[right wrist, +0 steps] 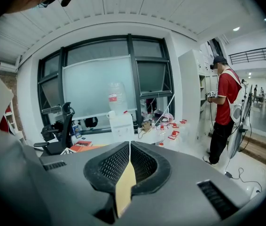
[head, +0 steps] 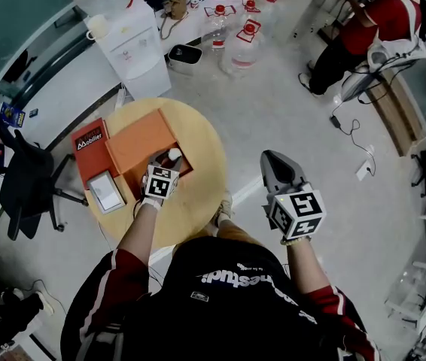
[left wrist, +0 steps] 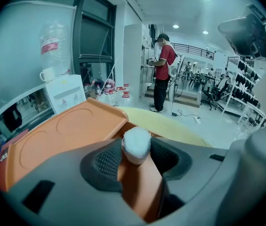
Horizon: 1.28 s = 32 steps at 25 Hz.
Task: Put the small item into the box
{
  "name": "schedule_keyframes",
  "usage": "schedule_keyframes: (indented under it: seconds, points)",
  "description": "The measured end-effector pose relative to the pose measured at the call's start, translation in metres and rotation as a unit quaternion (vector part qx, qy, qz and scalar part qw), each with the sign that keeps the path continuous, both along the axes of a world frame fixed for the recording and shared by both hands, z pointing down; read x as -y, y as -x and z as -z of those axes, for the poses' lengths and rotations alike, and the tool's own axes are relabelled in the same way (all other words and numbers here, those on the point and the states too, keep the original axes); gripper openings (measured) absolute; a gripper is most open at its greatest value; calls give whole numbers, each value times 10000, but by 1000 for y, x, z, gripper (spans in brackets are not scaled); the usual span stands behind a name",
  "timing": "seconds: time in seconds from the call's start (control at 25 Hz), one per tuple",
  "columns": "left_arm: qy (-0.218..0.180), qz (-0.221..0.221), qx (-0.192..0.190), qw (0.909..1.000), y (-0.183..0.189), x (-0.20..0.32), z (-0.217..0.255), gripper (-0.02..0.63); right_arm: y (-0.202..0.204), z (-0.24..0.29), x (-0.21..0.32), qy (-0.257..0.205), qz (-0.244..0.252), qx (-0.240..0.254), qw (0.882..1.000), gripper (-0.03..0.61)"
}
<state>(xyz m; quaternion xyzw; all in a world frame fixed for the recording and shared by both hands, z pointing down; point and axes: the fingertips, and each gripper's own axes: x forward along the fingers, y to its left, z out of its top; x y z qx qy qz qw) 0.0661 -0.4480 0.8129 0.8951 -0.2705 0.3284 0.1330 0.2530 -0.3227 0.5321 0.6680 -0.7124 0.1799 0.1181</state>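
The small white item (left wrist: 136,144) sits between the tips of my left gripper (left wrist: 136,155), over the open orange box (left wrist: 67,131). The pads stand wide, close beside the item on both sides without squeezing it. In the head view the left gripper (head: 169,160) hangs over the box's tray (head: 189,165) on the round wooden table (head: 198,201), with the item (head: 174,154) at its tip and the lid (head: 141,138) folded back to the left. My right gripper (head: 273,160) is off the table to the right, above the floor. Its jaws (right wrist: 129,147) meet at the tips with nothing held.
A red box (head: 89,145) and a white flat device (head: 106,190) lie on the table's left side. A black office chair (head: 25,179) stands left of the table, a water dispenser (head: 134,43) behind it. A person in red (head: 363,28) stands far right.
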Motion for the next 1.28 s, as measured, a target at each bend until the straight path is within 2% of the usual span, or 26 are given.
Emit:
schedule_keyframes:
  seconds: [0.48,0.8,1.28]
  points:
    - [-129,-70,-20,9999,-2,-1,1,213,3,1,-1,-24,52,-24,10000,34]
    - [-45,127,-196,9997,3,-8,18,213,6,5,-5,-89,98,-32,9999,34]
    - [-260,393,-439,9979,22,-9,54,212,18,23,-20,-313,188,-28,9993,34]
